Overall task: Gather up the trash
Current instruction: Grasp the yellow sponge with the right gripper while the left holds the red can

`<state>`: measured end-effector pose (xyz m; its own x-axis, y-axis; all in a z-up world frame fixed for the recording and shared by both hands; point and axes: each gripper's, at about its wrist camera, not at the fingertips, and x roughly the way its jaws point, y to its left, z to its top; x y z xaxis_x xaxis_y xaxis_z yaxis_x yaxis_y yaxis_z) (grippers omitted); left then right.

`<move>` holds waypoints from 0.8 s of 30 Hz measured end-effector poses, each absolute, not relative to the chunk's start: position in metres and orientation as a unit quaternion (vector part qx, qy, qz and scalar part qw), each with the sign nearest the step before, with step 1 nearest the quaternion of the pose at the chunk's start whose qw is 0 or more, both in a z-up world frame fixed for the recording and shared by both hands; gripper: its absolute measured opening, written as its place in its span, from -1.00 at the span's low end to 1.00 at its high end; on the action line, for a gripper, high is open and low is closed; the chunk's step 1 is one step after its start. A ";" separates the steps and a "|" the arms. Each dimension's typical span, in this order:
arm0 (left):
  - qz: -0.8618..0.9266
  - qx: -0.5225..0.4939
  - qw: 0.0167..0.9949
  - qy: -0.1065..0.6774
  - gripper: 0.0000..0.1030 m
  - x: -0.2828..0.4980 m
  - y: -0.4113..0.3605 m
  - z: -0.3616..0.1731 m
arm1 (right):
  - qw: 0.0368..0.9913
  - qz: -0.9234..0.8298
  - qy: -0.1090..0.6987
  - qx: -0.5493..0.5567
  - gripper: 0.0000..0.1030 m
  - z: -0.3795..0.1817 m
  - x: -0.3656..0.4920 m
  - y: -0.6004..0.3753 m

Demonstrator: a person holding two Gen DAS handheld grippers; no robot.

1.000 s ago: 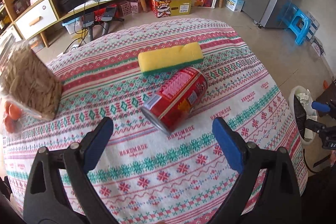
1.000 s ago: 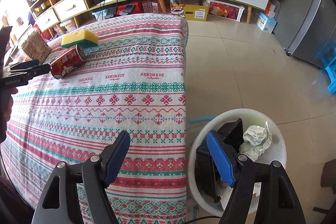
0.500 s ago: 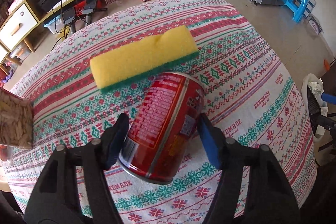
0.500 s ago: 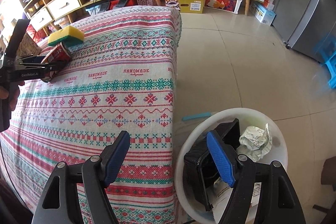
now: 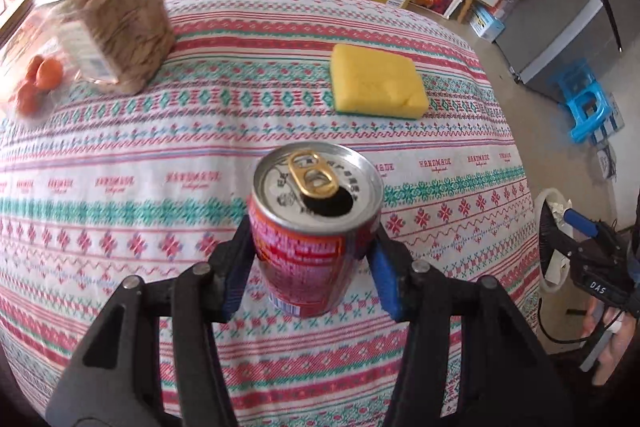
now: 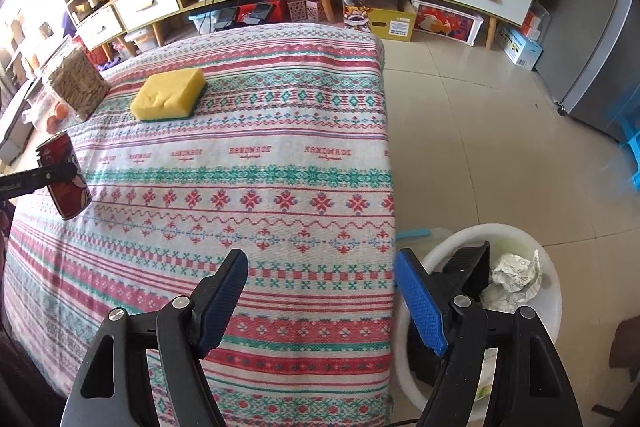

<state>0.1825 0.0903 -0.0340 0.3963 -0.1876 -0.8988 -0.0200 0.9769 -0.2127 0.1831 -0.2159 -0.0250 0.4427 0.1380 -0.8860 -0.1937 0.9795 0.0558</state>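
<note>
1. My left gripper (image 5: 310, 259) has just been closing and now clamps the red can (image 5: 316, 227) by its sides, clear of the patterned tablecloth (image 5: 120, 155).
2. My right gripper (image 6: 320, 303) stands wide and empty at the table's near corner, above the white bin (image 6: 548, 291).
3. Risk: the can's mouth is open; tilting it in transit could spill dregs on the cloth.
4. Risk: smooth round wall, narrow pads; a jolt could let it slip.
5. Clearance: the sponge (image 5: 376, 83) and the snack jar (image 5: 116, 27) lie well apart from the can.
6. The route to the bin crosses bare cloth, then the table edge. My right gripper sits over the bin and should move aside first.
</note>
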 end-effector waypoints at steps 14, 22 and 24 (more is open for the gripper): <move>-0.023 -0.135 0.842 0.521 0.07 0.146 0.162 -0.027 | 0.831 0.128 0.539 -0.051 0.62 -0.028 0.195 -0.119; -0.032 -0.151 0.850 0.504 0.07 0.143 0.176 -0.018 | 0.825 0.130 0.549 -0.025 0.67 -0.026 0.254 -0.072; -0.032 -0.151 0.852 0.500 0.07 0.143 0.177 -0.017 | 0.824 0.127 0.552 -0.013 0.68 -0.027 0.270 -0.063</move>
